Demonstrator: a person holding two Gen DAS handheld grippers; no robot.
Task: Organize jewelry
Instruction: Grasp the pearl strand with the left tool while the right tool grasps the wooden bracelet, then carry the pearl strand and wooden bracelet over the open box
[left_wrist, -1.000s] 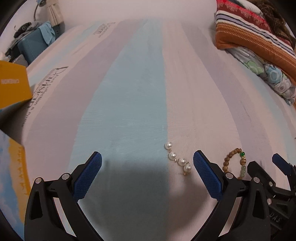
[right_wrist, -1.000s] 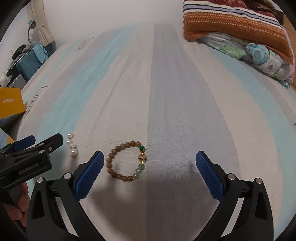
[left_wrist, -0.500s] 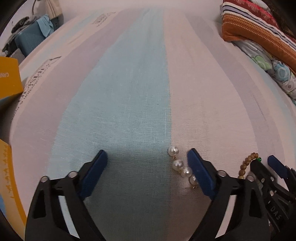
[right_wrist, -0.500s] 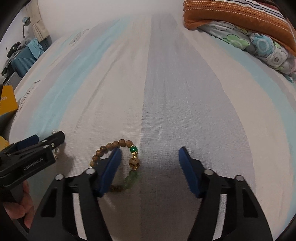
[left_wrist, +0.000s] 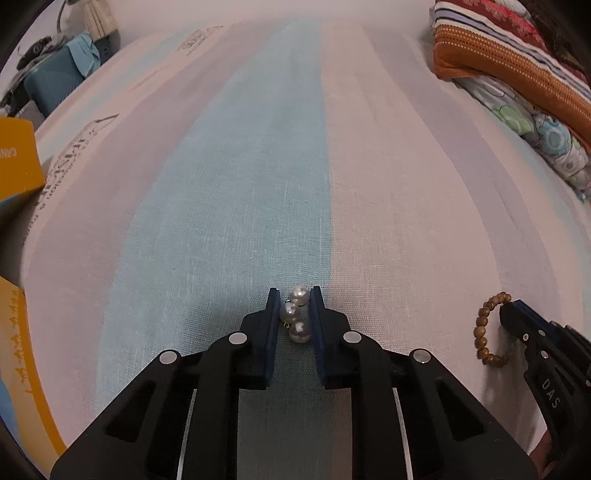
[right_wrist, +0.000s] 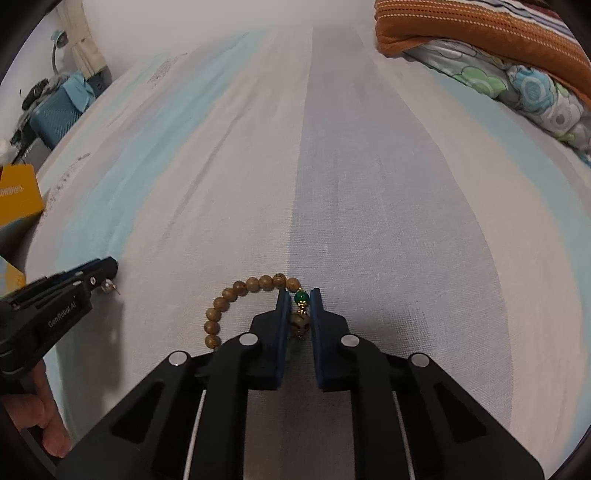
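Note:
A short string of white pearls (left_wrist: 294, 313) lies on the striped bedsheet (left_wrist: 258, 184). My left gripper (left_wrist: 294, 291) is shut on it, with three pearls showing between the blue pads. A brown wooden bead bracelet (right_wrist: 236, 295) with a green bead (right_wrist: 302, 296) and a carved bead lies on the sheet. My right gripper (right_wrist: 297, 291) is shut on its green and carved beads. The bracelet (left_wrist: 484, 332) and the right gripper (left_wrist: 517, 310) also show in the left wrist view. The left gripper (right_wrist: 107, 267) shows in the right wrist view, with one pearl (right_wrist: 107, 286) beside it.
A yellow box (left_wrist: 16, 158) stands at the bed's left edge, and it also shows in the right wrist view (right_wrist: 18, 195). Folded striped and floral bedding (left_wrist: 517, 74) lies at the far right. A teal case (left_wrist: 51, 88) stands beyond the bed at the far left.
Both grippers came down and closed. The left one shut on the pearl string and the right one shut on the bracelet's green and carved beads.

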